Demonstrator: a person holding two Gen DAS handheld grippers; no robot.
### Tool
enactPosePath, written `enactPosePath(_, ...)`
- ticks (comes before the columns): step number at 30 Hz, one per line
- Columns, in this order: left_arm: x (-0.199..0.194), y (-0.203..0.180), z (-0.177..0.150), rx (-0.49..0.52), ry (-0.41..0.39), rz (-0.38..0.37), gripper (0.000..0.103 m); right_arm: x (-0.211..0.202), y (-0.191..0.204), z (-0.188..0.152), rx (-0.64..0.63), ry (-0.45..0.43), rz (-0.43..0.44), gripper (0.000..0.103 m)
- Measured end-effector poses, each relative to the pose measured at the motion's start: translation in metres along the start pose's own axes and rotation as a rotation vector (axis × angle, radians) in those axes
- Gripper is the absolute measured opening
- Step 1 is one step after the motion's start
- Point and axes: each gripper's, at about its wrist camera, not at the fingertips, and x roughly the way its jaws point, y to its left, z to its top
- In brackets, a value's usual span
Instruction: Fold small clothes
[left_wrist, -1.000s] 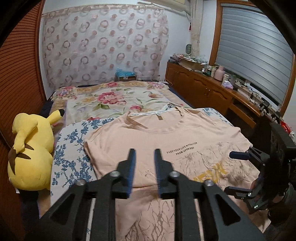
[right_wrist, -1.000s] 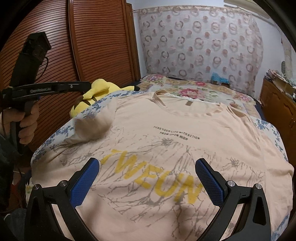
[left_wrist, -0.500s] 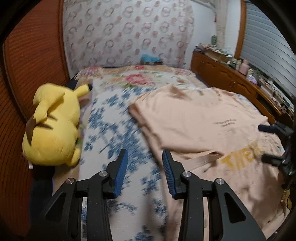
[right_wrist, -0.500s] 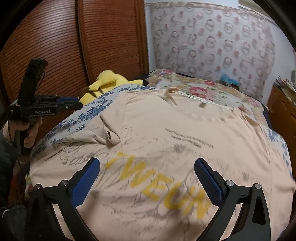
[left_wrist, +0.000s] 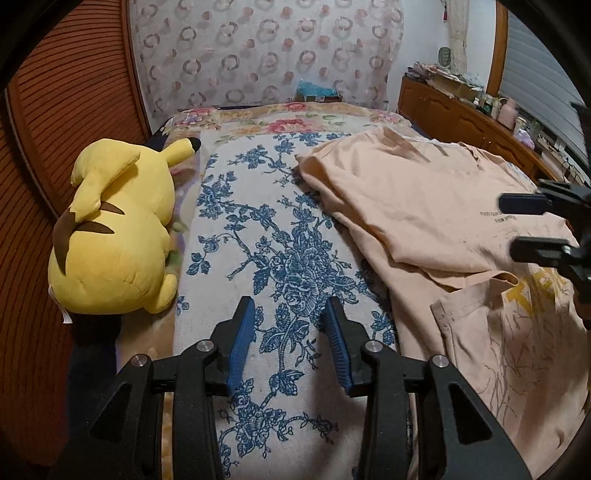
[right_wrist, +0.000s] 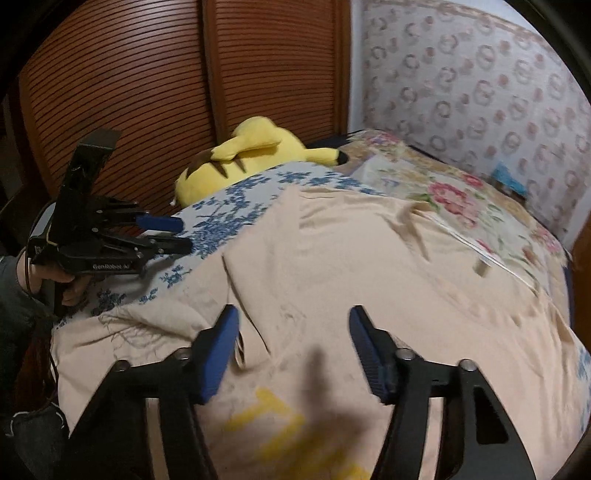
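A bed (left_wrist: 295, 122) fills both views, covered near the far wall by a flowered quilt (left_wrist: 303, 120) and nearer by a white cloth with blue flowers (left_wrist: 280, 251). On that cloth, toward the right in the left wrist view, lies the peach T-shirt (left_wrist: 424, 206), chest up, with yellow letters low on its front. Its one side is folded in over the body, and the short sleeve (left_wrist: 465, 314) lies on top of the front beside the letters. A yellow plush toy (left_wrist: 114, 236) lies on the bed's far left edge against the brown slatted wardrobe doors (right_wrist: 155, 92), well apart from the shirt.

The right gripper (right_wrist: 291, 343) hangs over the shirt's front, near the folded edge; its jaws are closing, with only shirt cloth below them, and whether the tips touch the cloth I cannot tell, since the picture is blurred. The left gripper (left_wrist: 290, 336) hovers over the bare blue-flowered cloth just beside the shirt's folded edge, its fingers partly spread with nothing between them. A hand (right_wrist: 72, 286) in a dark sleeve holds its handle.
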Motion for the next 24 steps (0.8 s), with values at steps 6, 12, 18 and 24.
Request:
enactPosePath(6,0.0,0.001,0.001,-0.009,0.004,0.001,0.053,0.035,-0.005,0.016,-0.035,0.039,0.08,0.05)
enactPosePath(12,0.003,-0.007,0.002,0.021,0.022,-0.013,0.076,0.052,-0.009,0.025,-0.074,0.067,0.148,0.049)
enactPosePath(18,0.003,-0.004,0.002,0.005,0.024,-0.002,0.079,0.072,-0.008,0.027,-0.129,0.1,0.15,0.041)
enactPosePath(24,0.004,-0.001,0.002,-0.003,0.024,0.001,0.079,0.076,-0.008,0.027,-0.16,0.106,0.155,0.016)
